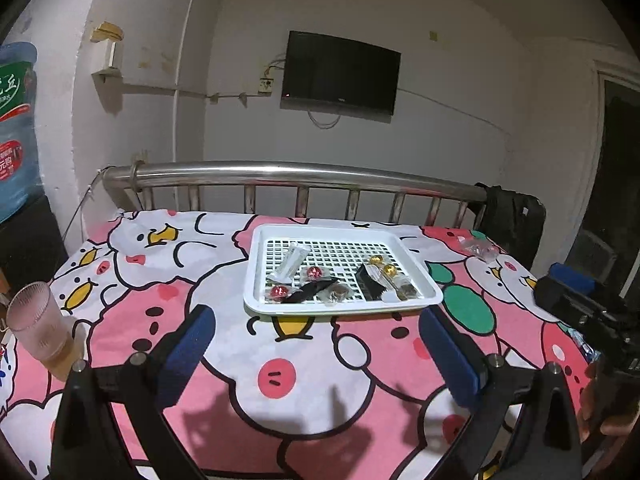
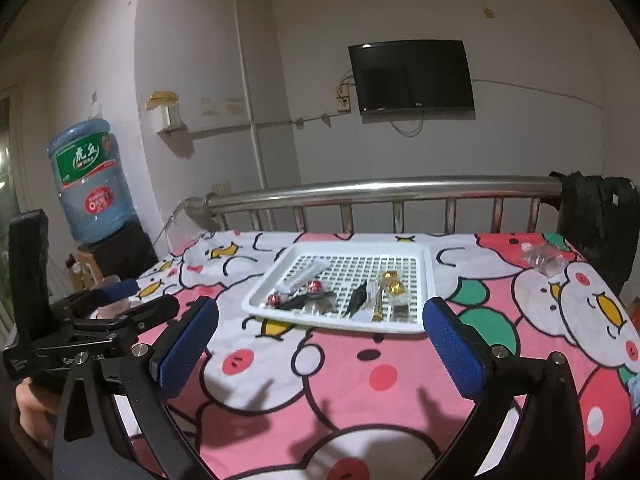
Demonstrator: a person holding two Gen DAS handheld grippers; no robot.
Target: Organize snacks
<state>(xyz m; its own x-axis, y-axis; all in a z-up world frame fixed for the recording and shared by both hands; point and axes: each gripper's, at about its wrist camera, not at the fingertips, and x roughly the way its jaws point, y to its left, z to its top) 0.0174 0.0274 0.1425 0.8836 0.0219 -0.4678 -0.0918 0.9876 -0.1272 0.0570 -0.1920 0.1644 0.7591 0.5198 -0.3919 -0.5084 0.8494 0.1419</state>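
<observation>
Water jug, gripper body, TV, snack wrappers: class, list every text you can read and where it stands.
"虎丘": green label on the water jug.
Red label below it: too blurred.
"Ge… AI": partly hidden print on the left tongs.
TV logo: too small.
Snack wrappers in the white tray: unreadable.

A cartoon-print bed [image 1: 280, 376] carries a white tray [image 1: 256, 264] and, well apart, a clear wrapper [image 1: 478, 249].

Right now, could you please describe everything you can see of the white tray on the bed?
The white tray looks like plastic: rectangular, with rounded corners, a raised rim and a grid-slotted floor. It lies flat on the cartoon-print bedsheet near the metal bed rail. Wrapped candies, red, gold and brown, plus dark and pale sachets, lie in its near half. Neither gripper touches it.
</observation>
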